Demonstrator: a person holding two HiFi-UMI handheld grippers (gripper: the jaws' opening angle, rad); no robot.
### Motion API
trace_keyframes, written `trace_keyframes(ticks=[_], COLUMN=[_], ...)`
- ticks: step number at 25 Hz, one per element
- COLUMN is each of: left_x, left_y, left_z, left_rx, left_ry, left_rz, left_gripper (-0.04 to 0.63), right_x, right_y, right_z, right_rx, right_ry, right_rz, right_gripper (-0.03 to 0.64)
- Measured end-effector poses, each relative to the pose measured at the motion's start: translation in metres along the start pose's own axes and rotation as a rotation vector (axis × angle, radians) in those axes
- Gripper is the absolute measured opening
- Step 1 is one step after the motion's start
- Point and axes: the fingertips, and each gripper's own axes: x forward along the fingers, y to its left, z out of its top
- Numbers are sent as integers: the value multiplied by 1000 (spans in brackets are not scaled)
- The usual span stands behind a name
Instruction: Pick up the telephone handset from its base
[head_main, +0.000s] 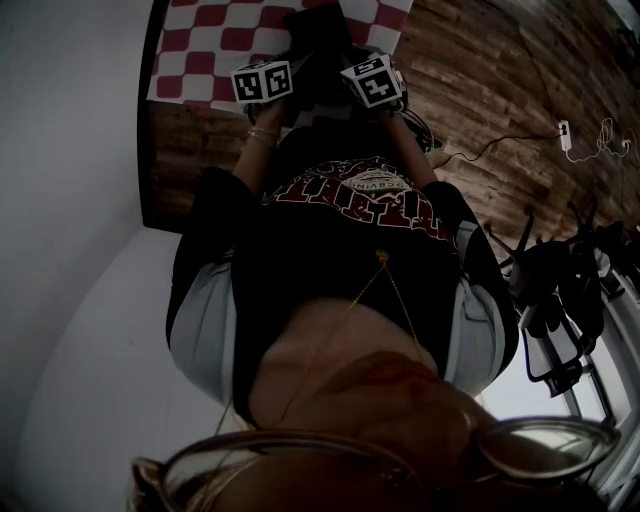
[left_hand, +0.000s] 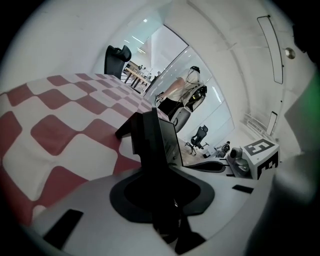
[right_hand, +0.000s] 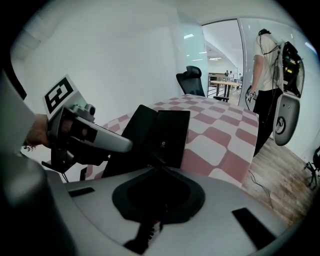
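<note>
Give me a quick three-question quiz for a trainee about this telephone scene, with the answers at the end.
1. True or false: the telephone rests on a plain blue cloth.
2. In the right gripper view, what stands in the background behind the telephone? A) a black office chair B) a bicycle C) a ladder
3. Short answer: what is the floor made of?

Key:
1. False. It rests on a red-and-white checked cloth.
2. A.
3. Wood planks.
</note>
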Motion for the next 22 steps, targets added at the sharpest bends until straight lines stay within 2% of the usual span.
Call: trace_keyframes(ticks=[3, 8, 13, 22], left_x=[-3, -9, -18, -35], left_y=[1, -15, -19, -21], left_z=[-4, 2, 2, 3], left_rx=[-21, 12, 0, -82], left_ry=[-10, -37, -50, -109], left_rz=[-14, -41, -64, -104], left_gripper=[87, 80, 80, 80], right_x=[0, 0, 1, 4], right_y=[2, 4, 6, 7], right_z=[0, 0, 2, 3], right_rx=[-3, -8, 9, -21], right_ry=[-2, -6, -16, -15], right_rz=[3, 4, 17, 12], right_gripper=[18, 20, 20, 18])
